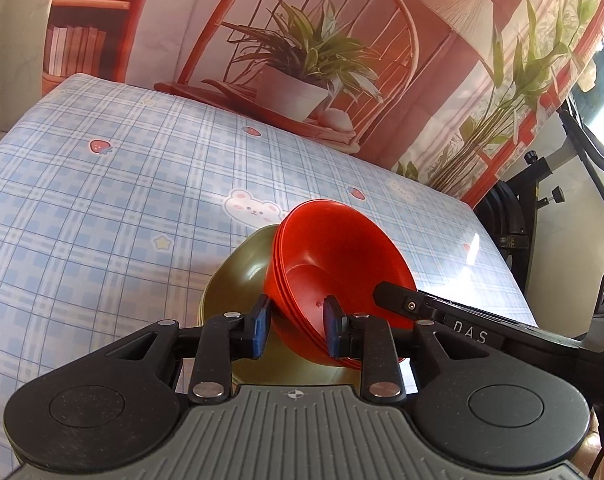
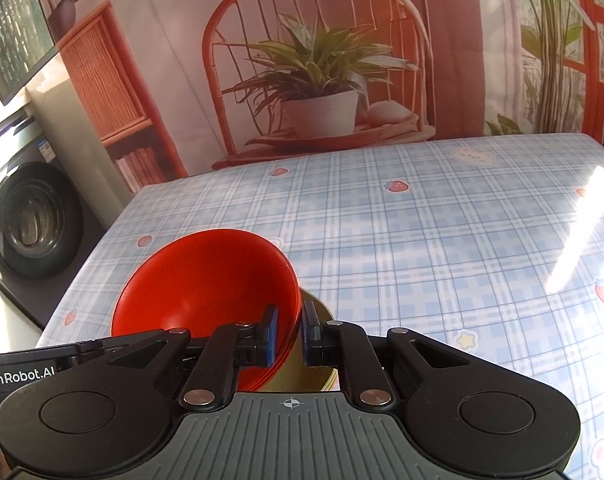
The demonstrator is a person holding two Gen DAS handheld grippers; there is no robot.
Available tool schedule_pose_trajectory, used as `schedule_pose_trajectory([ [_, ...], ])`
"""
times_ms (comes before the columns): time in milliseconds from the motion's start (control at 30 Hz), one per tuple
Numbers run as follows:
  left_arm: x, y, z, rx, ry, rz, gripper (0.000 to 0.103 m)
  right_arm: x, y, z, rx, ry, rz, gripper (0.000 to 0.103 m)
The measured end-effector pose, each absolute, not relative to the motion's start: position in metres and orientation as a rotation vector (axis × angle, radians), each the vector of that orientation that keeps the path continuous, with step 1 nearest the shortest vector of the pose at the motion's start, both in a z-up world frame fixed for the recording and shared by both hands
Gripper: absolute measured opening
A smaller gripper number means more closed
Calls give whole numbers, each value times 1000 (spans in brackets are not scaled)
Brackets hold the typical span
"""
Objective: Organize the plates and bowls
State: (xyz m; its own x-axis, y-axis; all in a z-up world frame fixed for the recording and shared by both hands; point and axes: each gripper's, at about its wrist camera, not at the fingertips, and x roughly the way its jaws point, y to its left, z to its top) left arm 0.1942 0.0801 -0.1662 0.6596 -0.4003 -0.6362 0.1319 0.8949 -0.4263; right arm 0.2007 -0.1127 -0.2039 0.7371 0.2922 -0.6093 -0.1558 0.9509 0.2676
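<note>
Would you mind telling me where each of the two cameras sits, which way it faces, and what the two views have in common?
Left wrist: sits on the left gripper, looking along its fingers over the red bowls, tilted above olive-green plates; the right gripper enters from the right.
Right wrist: sits on the right gripper, facing the same red bowls from their other side; the left gripper's body shows at the left edge.
Shared: bowls, plates, the checked tablecloth and the plant backdrop. Each gripper's fingers straddle the bowl stack's rim.

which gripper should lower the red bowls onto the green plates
Right, probably. The right hand-held gripper is pinched tight on the red bowl stack rim above the olive-green plates. The left hand-held gripper straddles the opposite rim more loosely.
</note>
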Motion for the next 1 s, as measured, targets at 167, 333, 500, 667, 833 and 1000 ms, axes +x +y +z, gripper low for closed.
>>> schedule_pose_trajectory([
  [167, 192, 84, -172, -376, 806, -304, 28, 200, -108, -209, 195, 730, 249, 11],
  [333, 190, 86, -180, -384, 827, -294, 28, 199, -107, -214, 196, 753, 251, 11],
  [500, 192, 88, -188, -408, 846, -272, 29, 198, -101, -211, 165, 746, 264, 14],
  [667, 188, 85, -186, -401, 839, -261, 33, 197, -102, -209, 165, 748, 270, 15],
  [833, 184, 80, -174, -360, 820, -247, 44, 190, -102, -200, 149, 709, 278, 21],
  [1000, 177, 77, -160, -323, 791, -221, 46, 182, -108, -187, 150, 659, 279, 25],
])
